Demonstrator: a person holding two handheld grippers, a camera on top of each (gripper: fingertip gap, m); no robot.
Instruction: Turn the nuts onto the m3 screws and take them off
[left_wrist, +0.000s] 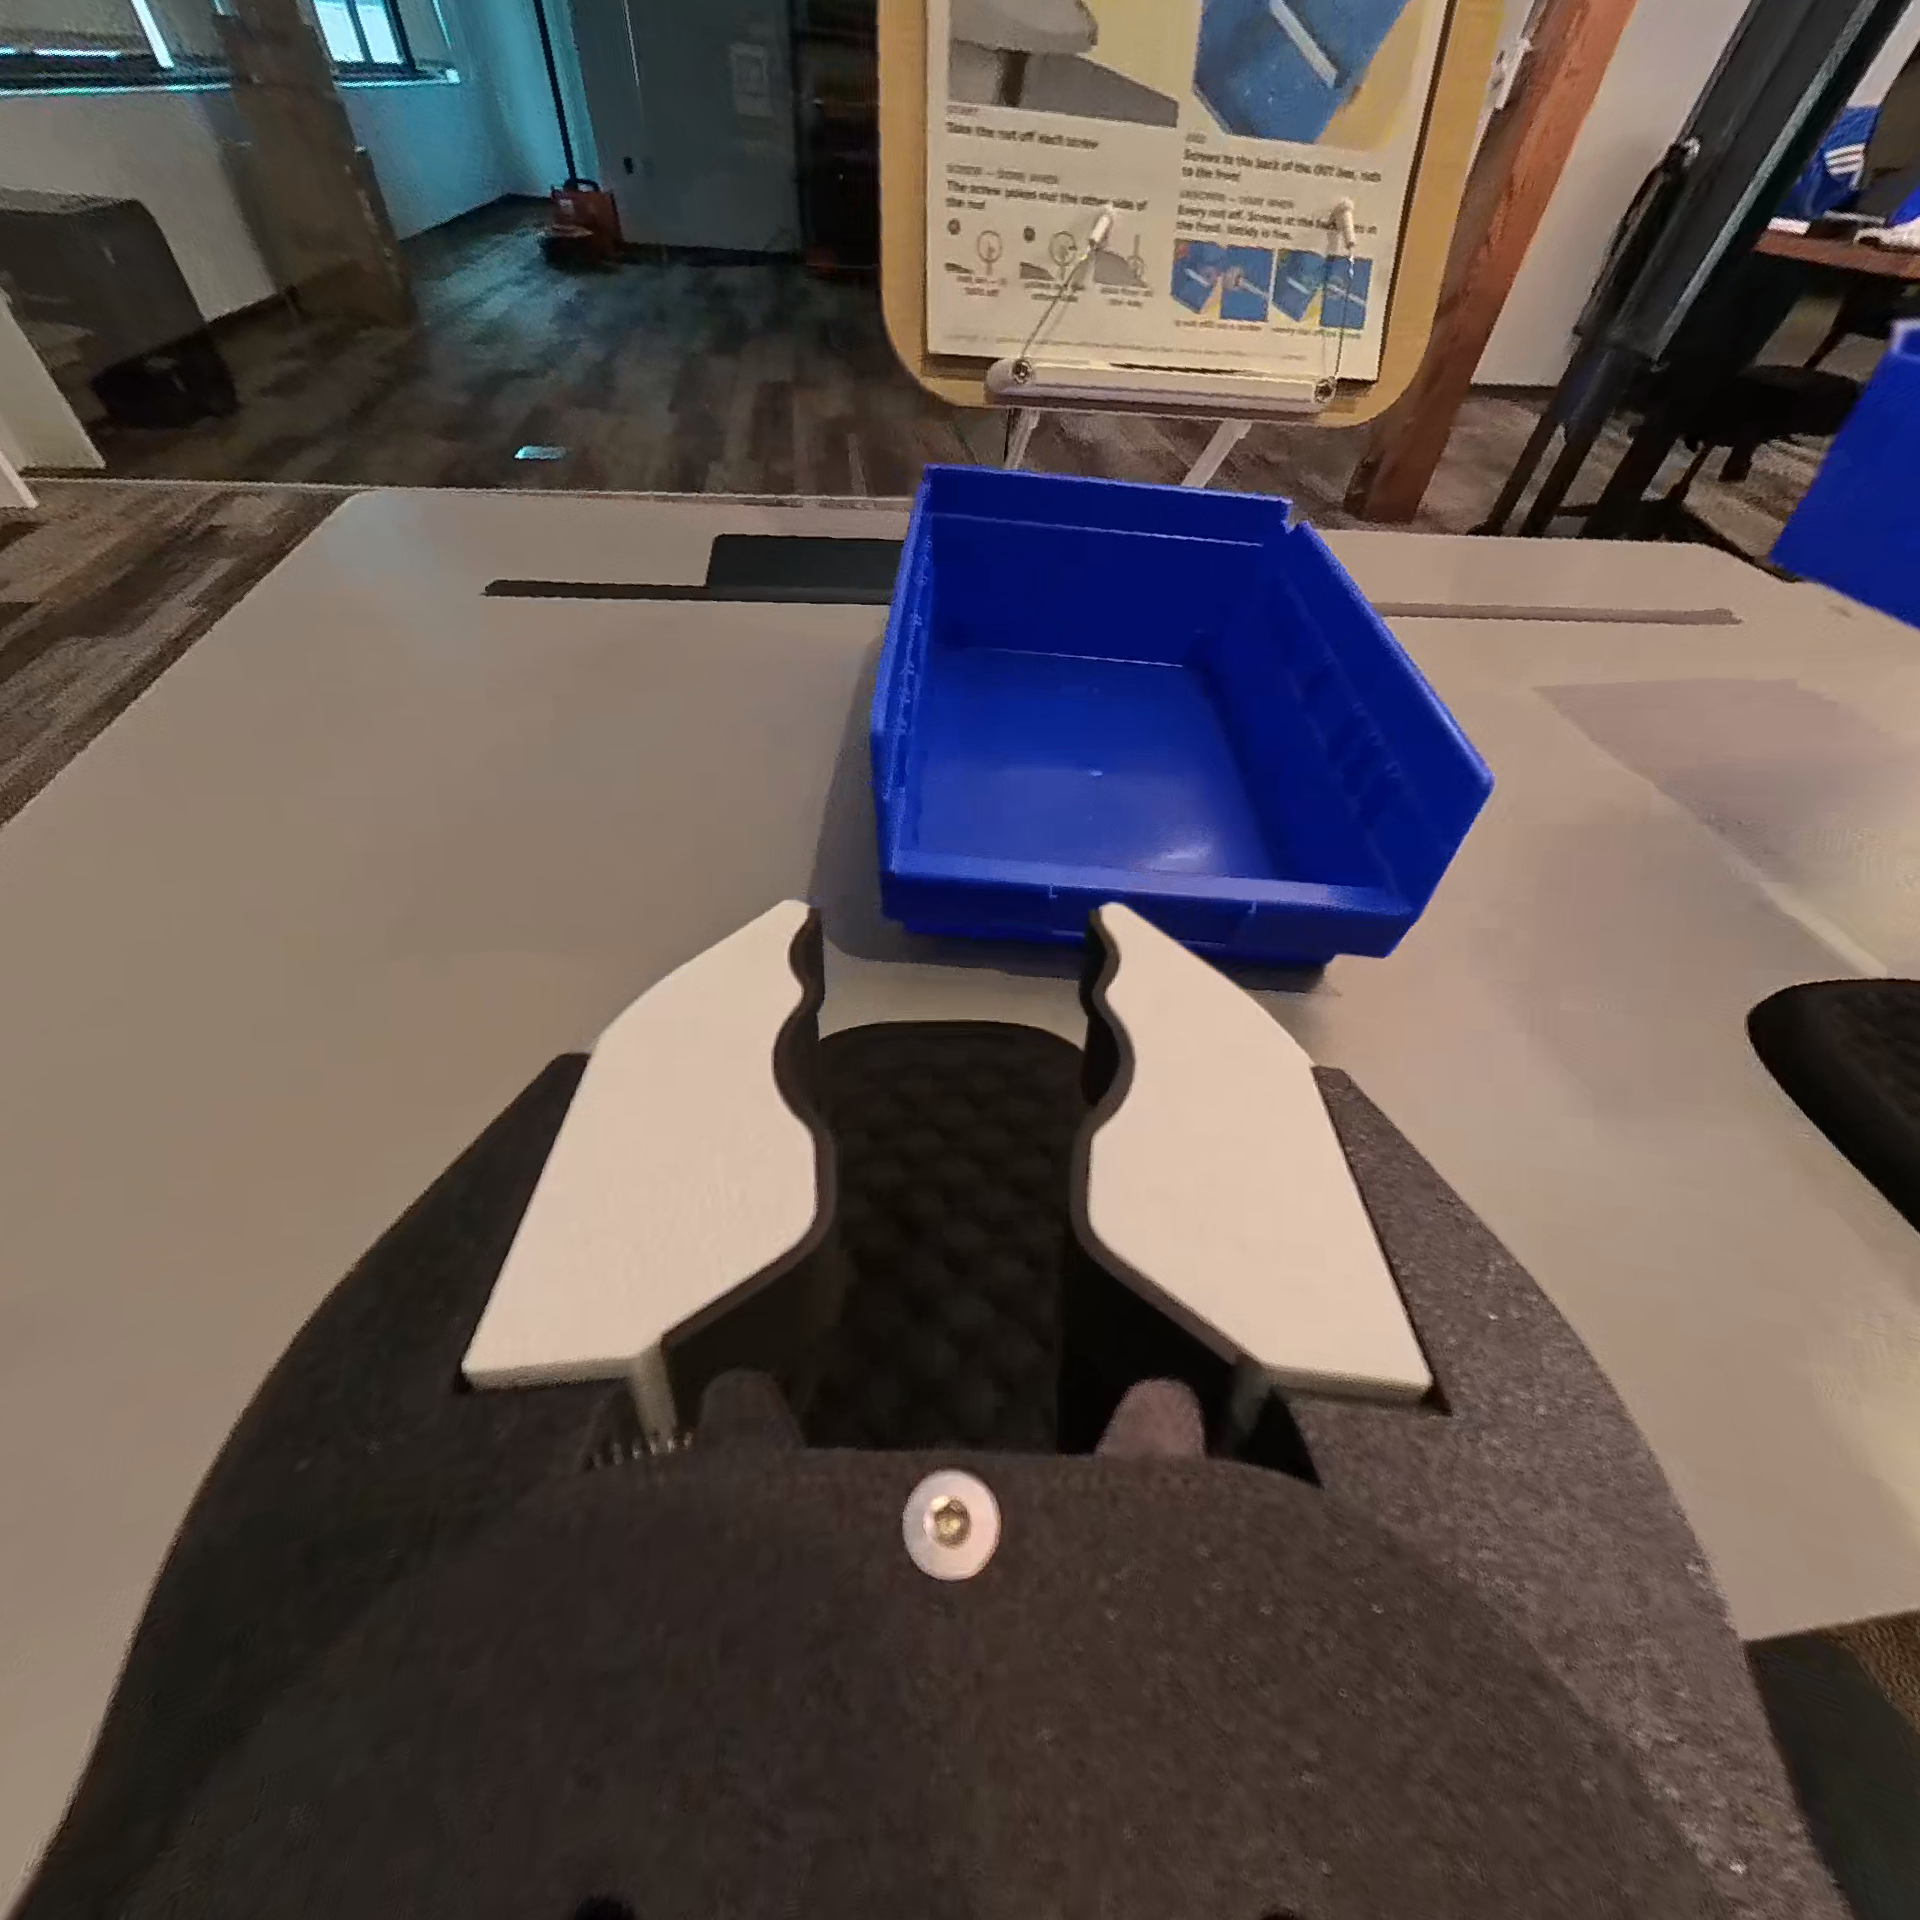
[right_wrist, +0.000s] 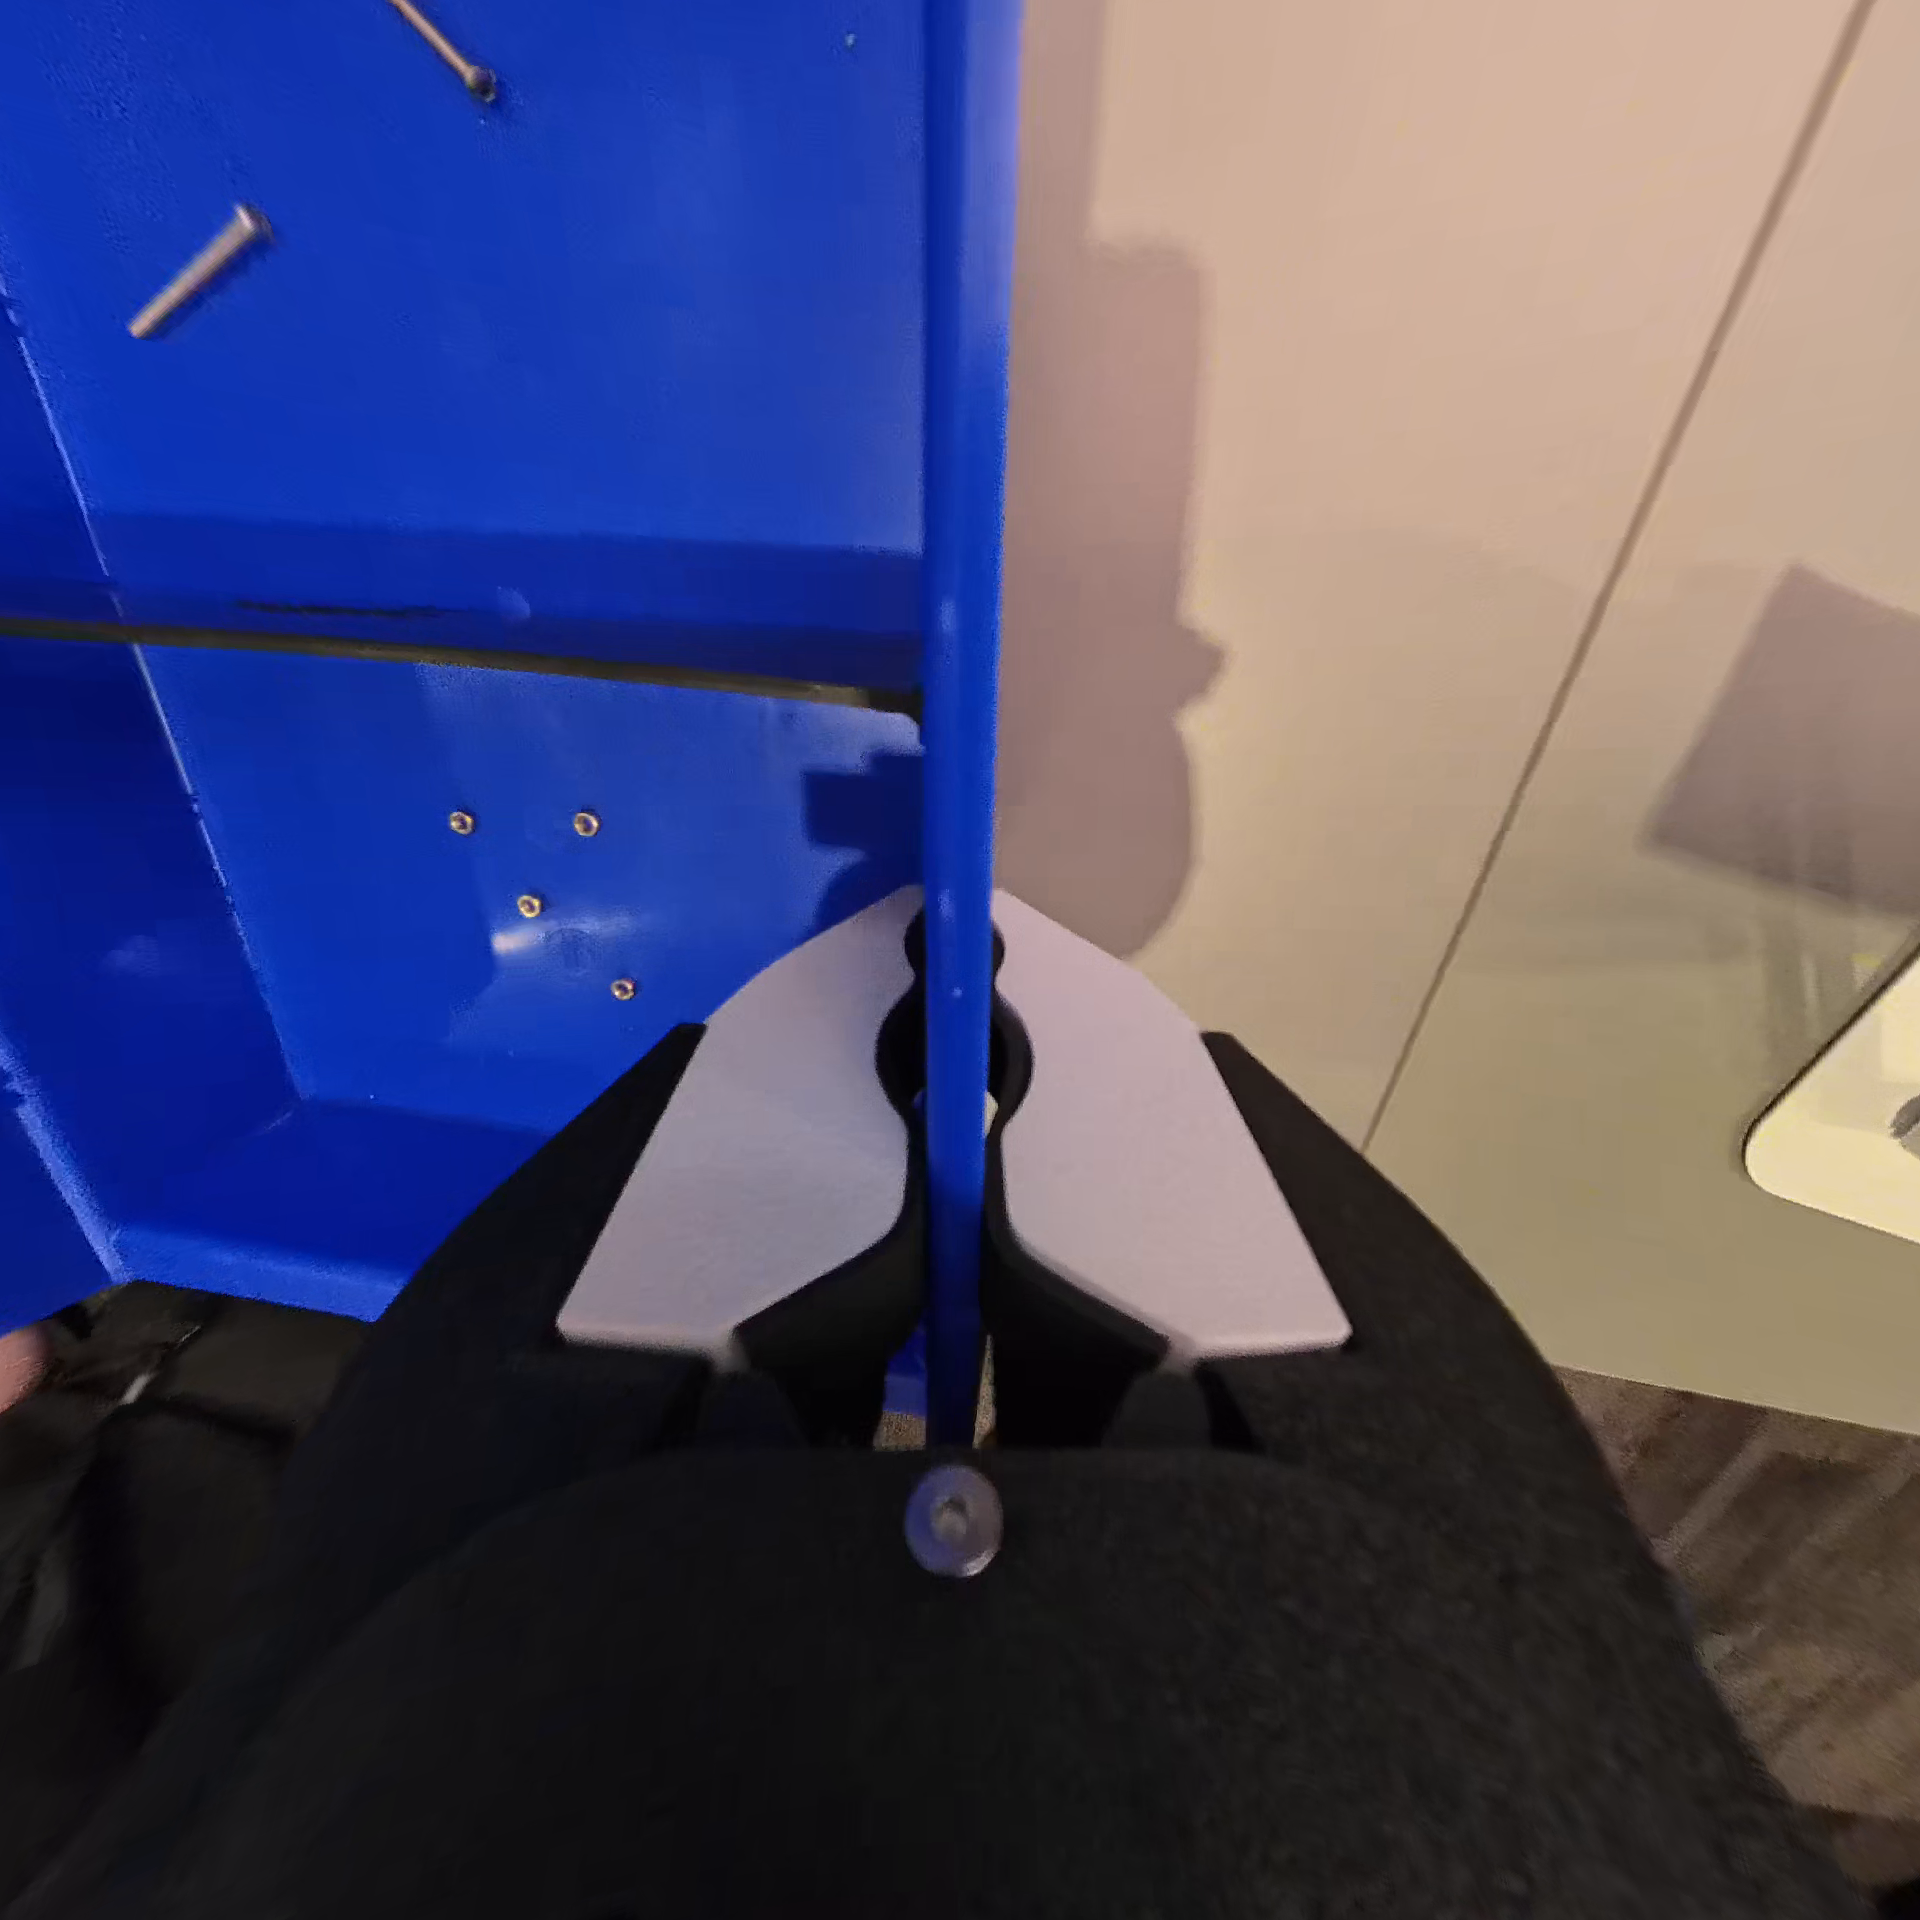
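In the left wrist view, the left gripper (left_wrist: 951, 935) is held spread, with nothing between its fingers (left_wrist: 717, 1049). It is poised over the grey table (left_wrist: 416, 831), just near of an empty blue bin (left_wrist: 1122, 727) that stands upright. A board of printed sheets (left_wrist: 1153, 187) is seen beyond the table's far edge. A corner of a second bin (left_wrist: 1860, 499) shows at the far right.

In the right wrist view, the right gripper (right_wrist: 961, 935) is clenched on the thin side wall of that second bin (right_wrist: 520, 416), both pads pressed against the wall (right_wrist: 961, 623). The bin seems to be lifted and tipped. Two screws (right_wrist: 197, 272) lie beyond a divider (right_wrist: 468, 644); four small nuts (right_wrist: 528, 906) lie on the near side.

For a good hold, the wall is best kept deep between the pads and the bin moved slowly, so that the loose parts are not spilled.
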